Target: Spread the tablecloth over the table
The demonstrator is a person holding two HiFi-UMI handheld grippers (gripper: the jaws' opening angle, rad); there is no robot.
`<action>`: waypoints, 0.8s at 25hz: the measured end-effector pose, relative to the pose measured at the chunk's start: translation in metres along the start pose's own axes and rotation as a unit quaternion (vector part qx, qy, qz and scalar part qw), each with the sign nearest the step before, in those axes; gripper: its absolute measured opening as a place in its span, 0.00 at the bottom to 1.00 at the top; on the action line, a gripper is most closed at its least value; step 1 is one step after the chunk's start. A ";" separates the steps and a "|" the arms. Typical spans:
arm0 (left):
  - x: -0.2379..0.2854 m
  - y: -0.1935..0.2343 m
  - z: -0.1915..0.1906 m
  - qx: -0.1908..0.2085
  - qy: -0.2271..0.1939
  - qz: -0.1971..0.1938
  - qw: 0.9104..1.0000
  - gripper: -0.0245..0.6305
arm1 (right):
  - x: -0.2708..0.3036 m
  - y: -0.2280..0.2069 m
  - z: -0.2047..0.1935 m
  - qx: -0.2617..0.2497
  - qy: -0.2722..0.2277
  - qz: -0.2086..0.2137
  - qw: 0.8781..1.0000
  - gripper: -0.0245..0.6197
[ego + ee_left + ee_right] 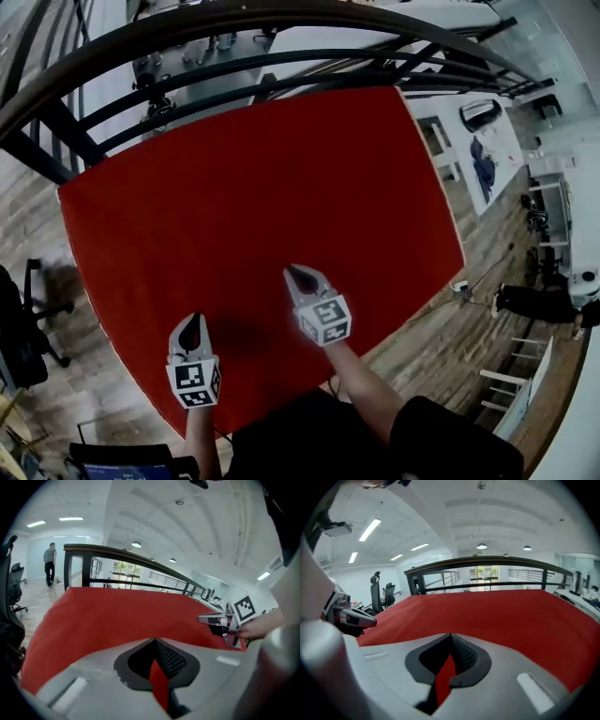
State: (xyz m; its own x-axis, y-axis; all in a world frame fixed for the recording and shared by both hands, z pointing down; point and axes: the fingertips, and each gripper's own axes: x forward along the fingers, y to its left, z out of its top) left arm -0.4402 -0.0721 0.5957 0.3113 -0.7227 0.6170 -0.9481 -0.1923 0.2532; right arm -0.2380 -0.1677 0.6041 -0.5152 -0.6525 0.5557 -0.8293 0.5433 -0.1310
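Observation:
A red tablecloth (253,216) lies flat and smooth over the whole table, so none of the tabletop shows. My left gripper (194,320) is over the cloth's near left part with its jaws shut. My right gripper (299,274) reaches further in, near the cloth's middle, and is also shut. In the left gripper view the shut jaws (153,642) point across the red cloth (117,616), and the right gripper (212,618) shows at the right. In the right gripper view the shut jaws (451,636) face the cloth (501,616). A red sliver shows in each slit. I see no lifted fold.
A black curved railing (234,28) runs just beyond the table's far edge. A black office chair (28,319) stands at the left on the wooden floor (487,234). A person (48,564) stands far off at the left, and white furniture (487,141) is at the right.

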 end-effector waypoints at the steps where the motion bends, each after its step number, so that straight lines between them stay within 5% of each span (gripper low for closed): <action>1: 0.003 -0.016 -0.012 -0.001 0.014 -0.010 1.000 0.05 | -0.016 -0.015 -0.017 0.014 0.012 -0.020 1.000 0.05; 4: 0.000 -0.063 -0.043 0.010 0.051 -0.014 0.999 0.05 | -0.073 -0.065 -0.068 0.029 0.052 -0.083 0.995 0.05; 9: 0.009 -0.084 -0.073 0.038 0.069 0.059 0.995 0.05 | -0.135 -0.125 -0.138 0.011 0.114 -0.126 0.985 0.05; 14: 0.021 -0.073 -0.065 0.041 0.052 0.130 0.989 0.05 | -0.129 -0.136 -0.129 -0.007 0.096 -0.046 0.994 0.06; 20: 0.018 -0.137 -0.030 0.008 -0.003 0.149 0.989 0.05 | -0.155 -0.180 -0.097 -0.032 0.033 0.052 0.998 0.05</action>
State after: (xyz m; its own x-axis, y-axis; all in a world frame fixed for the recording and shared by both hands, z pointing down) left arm -0.3031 -0.0391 0.5941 0.0179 -0.7531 0.6577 -0.9987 0.0186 0.0484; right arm 0.0118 -0.1135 0.6211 -0.5805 -0.5565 0.5945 -0.7559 0.6396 -0.1394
